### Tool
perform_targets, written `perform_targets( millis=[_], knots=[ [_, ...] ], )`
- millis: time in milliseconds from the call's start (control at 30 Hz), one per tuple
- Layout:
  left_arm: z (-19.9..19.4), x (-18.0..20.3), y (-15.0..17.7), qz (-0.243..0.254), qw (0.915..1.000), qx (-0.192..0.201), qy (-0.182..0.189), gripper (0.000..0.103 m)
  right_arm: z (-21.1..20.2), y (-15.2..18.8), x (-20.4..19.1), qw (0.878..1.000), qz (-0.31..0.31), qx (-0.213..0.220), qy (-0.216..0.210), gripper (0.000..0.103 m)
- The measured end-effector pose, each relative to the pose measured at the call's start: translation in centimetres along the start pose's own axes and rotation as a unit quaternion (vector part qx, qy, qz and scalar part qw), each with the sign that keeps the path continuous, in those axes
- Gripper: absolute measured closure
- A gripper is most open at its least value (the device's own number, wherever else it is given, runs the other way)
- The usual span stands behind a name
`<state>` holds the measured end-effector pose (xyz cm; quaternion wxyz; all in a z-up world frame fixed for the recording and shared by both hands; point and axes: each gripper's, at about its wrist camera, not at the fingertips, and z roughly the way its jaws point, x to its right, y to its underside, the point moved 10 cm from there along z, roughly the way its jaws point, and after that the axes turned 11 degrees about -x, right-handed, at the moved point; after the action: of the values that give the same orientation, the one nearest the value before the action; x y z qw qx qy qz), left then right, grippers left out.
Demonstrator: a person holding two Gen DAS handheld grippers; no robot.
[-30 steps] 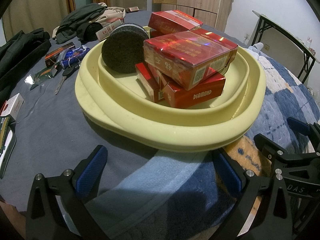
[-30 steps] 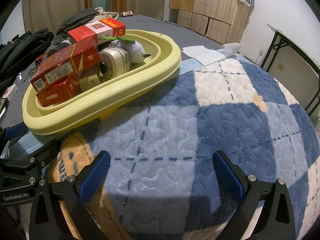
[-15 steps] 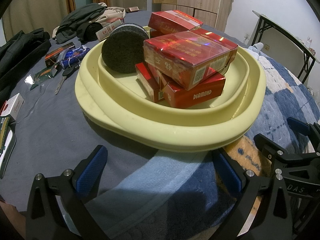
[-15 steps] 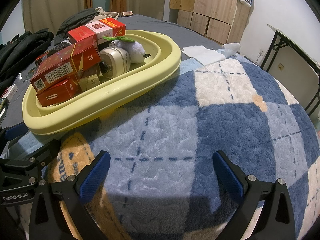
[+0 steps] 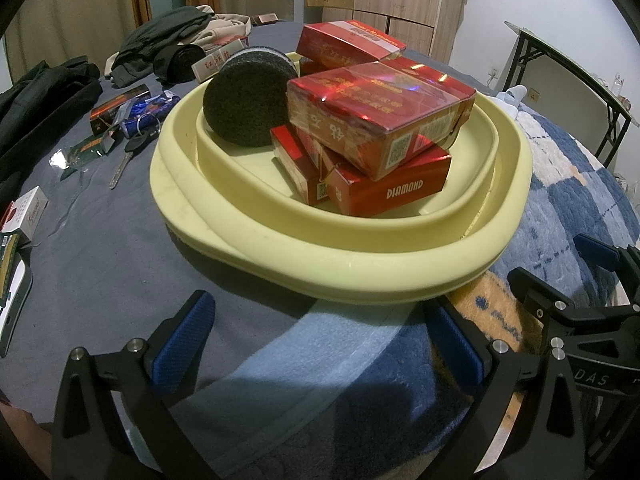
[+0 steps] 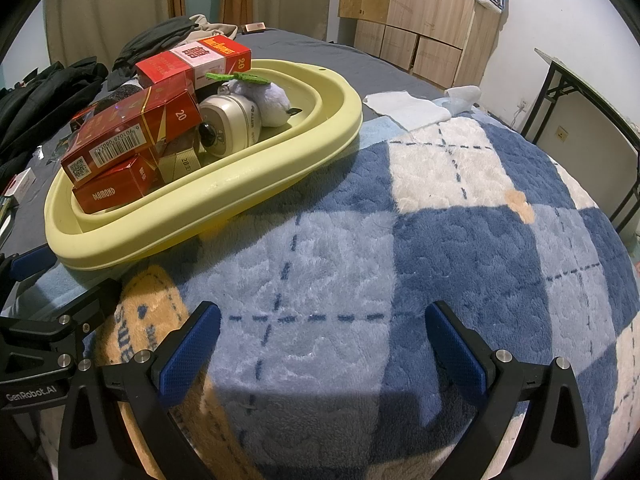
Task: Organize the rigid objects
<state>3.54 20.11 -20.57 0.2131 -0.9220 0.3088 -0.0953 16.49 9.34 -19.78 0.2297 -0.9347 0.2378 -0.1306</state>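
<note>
A pale yellow basin (image 5: 360, 276) (image 6: 280, 156) rests on the bed, holding several red cigarette boxes (image 5: 372, 120) (image 6: 132, 132), a black round sponge (image 5: 244, 100), a beige round clock (image 6: 232, 124) and a small plush toy (image 6: 268, 100). My left gripper (image 5: 320, 340) stands open just in front of the basin's near rim with nothing between its fingers. Over the plaid blanket to the right of the basin, my right gripper (image 6: 320, 344) is open and empty too.
Left of the basin on the grey sheet lie a key (image 5: 124, 160), small boxes (image 5: 116, 108), a white box (image 5: 30, 212) and wrappers. Dark clothes (image 5: 168, 40) are piled at the back. A blue plaid blanket (image 6: 460, 240) covers the right side. A folding table (image 5: 568, 80) stands far right.
</note>
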Motion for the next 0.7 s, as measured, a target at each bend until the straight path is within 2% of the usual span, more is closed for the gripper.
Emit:
perform_targets(
  millis=[700],
  knots=[
    [0.0,0.0,0.0,0.0,1.0,0.0,0.0,0.0,0.03,-0.01,0.0,1.0,0.0,0.0,0.0,0.0]
  ],
)
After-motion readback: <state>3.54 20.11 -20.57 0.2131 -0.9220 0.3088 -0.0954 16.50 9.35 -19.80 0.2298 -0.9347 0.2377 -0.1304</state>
